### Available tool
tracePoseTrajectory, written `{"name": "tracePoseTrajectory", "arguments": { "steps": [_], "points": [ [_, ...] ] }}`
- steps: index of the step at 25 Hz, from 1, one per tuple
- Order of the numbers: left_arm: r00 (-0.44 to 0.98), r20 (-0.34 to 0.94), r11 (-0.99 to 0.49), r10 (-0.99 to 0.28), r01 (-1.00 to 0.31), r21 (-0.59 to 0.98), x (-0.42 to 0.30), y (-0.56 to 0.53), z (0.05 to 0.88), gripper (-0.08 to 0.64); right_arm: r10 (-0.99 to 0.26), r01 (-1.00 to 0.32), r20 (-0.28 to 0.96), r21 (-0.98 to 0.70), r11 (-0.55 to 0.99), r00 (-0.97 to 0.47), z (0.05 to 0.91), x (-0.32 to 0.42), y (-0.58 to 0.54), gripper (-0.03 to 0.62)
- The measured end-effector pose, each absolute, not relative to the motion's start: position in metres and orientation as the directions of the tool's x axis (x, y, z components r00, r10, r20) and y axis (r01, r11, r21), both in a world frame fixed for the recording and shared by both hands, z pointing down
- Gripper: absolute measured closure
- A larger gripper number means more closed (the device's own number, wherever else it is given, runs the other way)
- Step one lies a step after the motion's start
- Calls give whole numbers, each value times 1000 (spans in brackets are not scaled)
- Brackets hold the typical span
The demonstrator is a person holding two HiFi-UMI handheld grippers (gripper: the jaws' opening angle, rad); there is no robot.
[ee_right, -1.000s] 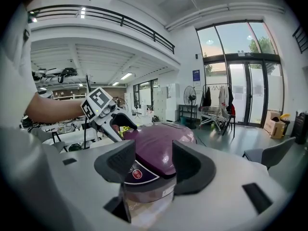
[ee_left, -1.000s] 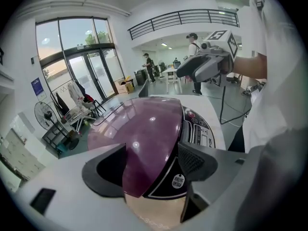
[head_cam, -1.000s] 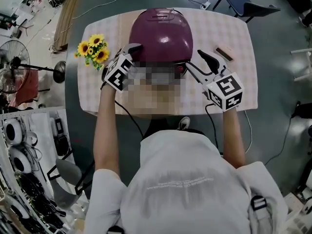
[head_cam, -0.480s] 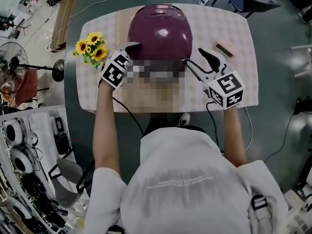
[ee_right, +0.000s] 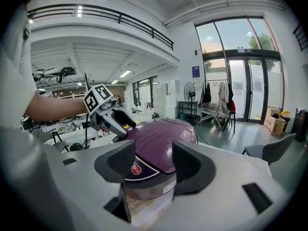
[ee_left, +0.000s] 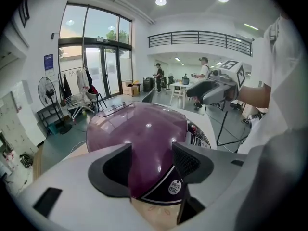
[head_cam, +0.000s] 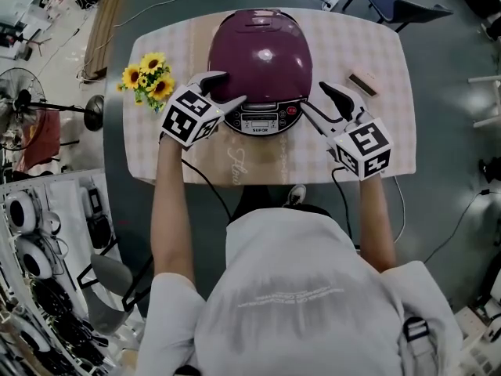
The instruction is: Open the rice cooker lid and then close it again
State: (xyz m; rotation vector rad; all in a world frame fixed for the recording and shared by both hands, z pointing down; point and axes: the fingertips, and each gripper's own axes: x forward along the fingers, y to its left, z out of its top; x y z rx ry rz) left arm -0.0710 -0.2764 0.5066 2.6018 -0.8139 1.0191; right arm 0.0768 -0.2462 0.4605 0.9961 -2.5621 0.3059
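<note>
The purple rice cooker stands on the checked table with its lid down and its control panel facing me. My left gripper is at the cooker's front left corner, one fingertip close to the panel's edge. Its jaws have just been closing and stand open, with nothing pinched between them. In the left gripper view the cooker fills the space beyond the left gripper. My right gripper hovers open at the front right of the cooker. The right gripper view shows the cooker beyond the right gripper.
A bunch of yellow sunflowers lies on the table's left side. A small pinkish block sits at the right. A chair stands behind the table, cables run over the floor, and a fan is at the far left.
The left gripper has rolled a little and its jaws have narrowed beside the cooker's front left corner. The right gripper and the cooker have not moved.
</note>
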Motion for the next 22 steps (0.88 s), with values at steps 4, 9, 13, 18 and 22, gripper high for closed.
{"name": "tracePoseTrajectory", "arguments": {
  "steps": [4,9,13,18,22],
  "points": [
    [590,692,-819,-416,-574,-3,-70,-276,509,282,-603,-687,420,-68,724,-678,464,77,-246,339],
    [560,708,-802,-429,-596,-15,-70,-275,510,279,-597,-681,421,-68,729,-683,462,73,-245,339],
    [550,712,-790,-437,-613,-11,-71,-274,510,279,-586,-669,425,-62,741,-689,461,69,-244,339],
    [524,731,-780,-438,-625,-19,-71,-275,513,279,-584,-665,425,-62,744,-692,464,67,-246,339],
    [517,735,-774,-439,-632,-18,-72,-275,515,279,-584,-667,425,-66,742,-692,466,67,-248,340]
  ]
}}
